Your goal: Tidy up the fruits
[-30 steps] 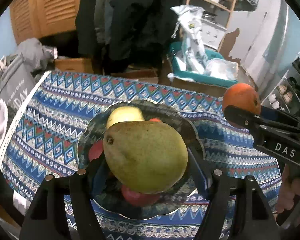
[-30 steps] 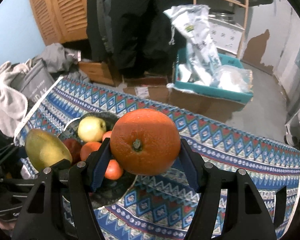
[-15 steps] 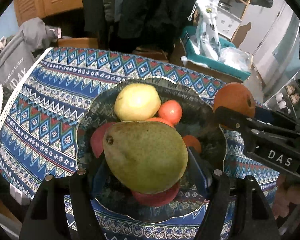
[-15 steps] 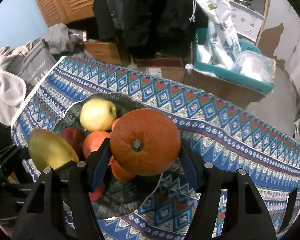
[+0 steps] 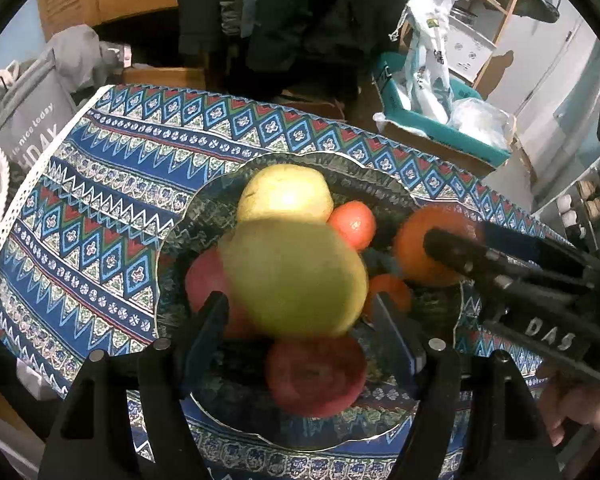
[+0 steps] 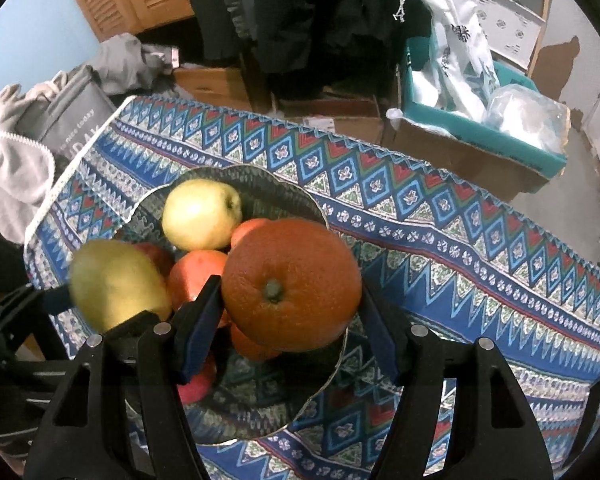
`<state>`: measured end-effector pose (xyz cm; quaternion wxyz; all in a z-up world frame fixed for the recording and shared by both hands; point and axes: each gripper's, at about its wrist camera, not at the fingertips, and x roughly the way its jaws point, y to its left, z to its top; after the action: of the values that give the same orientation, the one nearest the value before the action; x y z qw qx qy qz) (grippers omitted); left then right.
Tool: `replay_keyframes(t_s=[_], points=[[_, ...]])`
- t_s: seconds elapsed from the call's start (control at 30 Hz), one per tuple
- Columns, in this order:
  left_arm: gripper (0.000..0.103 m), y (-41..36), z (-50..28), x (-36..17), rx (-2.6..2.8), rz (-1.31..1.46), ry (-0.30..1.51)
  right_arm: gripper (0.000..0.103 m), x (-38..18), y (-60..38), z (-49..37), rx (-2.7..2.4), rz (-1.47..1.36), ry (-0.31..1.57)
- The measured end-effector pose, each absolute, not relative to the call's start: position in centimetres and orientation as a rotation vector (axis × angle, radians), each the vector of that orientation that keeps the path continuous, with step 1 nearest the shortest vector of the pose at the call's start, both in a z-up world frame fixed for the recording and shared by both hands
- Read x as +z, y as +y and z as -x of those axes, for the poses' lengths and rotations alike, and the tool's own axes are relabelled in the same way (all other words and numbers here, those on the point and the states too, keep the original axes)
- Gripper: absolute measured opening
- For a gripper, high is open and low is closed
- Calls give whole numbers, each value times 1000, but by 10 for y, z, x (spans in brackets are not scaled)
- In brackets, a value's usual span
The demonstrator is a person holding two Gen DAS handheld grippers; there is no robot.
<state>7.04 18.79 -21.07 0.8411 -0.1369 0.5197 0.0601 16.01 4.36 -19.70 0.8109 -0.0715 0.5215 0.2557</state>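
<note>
Left gripper [image 5: 298,304] angled steeply down over a dark glass bowl with a scalloped rim [image 5: 380,184]. A yellow-green oval mango [image 5: 296,276] sits between its blue pads, above the fruit pile. The mango is smeared while the fingers are sharp, and its edges melt into the pads, so I cannot tell whether the pads press on it.

Right gripper [image 6: 292,292] pinches a large round orange [image 6: 292,284], stem end to camera, over the bowl's right side. Its jaws have just been opening, yet both pads meet the orange's flanks.

Already in the bowl: a pale yellow apple [image 5: 284,196] at the far side and a small orange-red tangerine [image 5: 352,224] to its right. A dull red round fruit [image 5: 316,376] lies nearest. Others are half hidden behind the mango (count uncertain).

The bowl stands on a blue zigzag-patterned tablecloth [image 5: 100,208]. A person's hand [image 5: 572,408] is cut off at the right edge.
</note>
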Motion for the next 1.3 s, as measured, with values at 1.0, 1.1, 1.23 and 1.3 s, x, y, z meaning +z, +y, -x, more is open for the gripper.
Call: replay_keyframes(t_s=[1.0,1.1,1.23,1.3], points=[[84,155,-43,-120,80,204,923,77,-84,-14,-117,428,138,841],[85,153,-38,-106,86,200,890,79,-71,-21,-109,412,141,803],[85,148,-33,-89,89,182,847,79,-56,-30,-101,392,137,769],[85,146,-29,-80,88,180,826,79,-48,-37,-96,386,122,752]])
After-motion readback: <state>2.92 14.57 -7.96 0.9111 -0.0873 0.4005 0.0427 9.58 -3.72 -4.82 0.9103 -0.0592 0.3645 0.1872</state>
